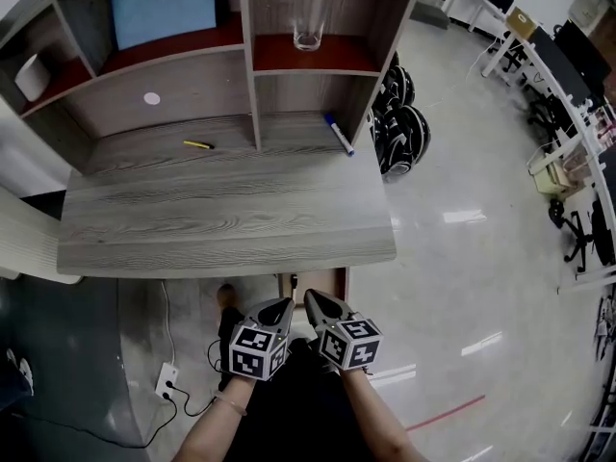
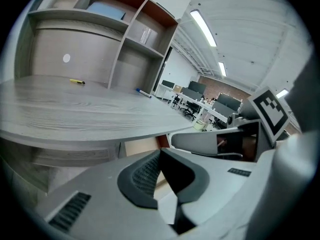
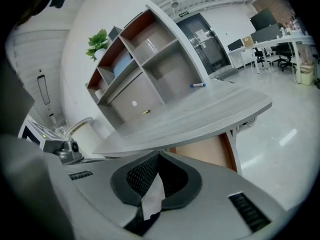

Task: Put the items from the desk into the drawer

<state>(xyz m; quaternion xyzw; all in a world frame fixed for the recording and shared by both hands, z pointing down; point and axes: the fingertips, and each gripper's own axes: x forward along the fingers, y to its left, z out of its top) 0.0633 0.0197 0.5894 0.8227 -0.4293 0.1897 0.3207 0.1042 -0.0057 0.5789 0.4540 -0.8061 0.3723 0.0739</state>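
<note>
A yellow pen lies at the back of the grey wooden desk. A blue marker lies at the back right, under the shelf unit. My left gripper and right gripper hang side by side just below the desk's front edge. Both are shut with nothing between their jaws. A tan wooden drawer part shows under the desk ahead of them; I cannot tell whether it is open.
The shelf unit holds a clear glass, a blue panel and a white roll. Black wheeled gear stands right of the desk. A power strip with cables lies on the floor at the left. Office desks and chairs stand far right.
</note>
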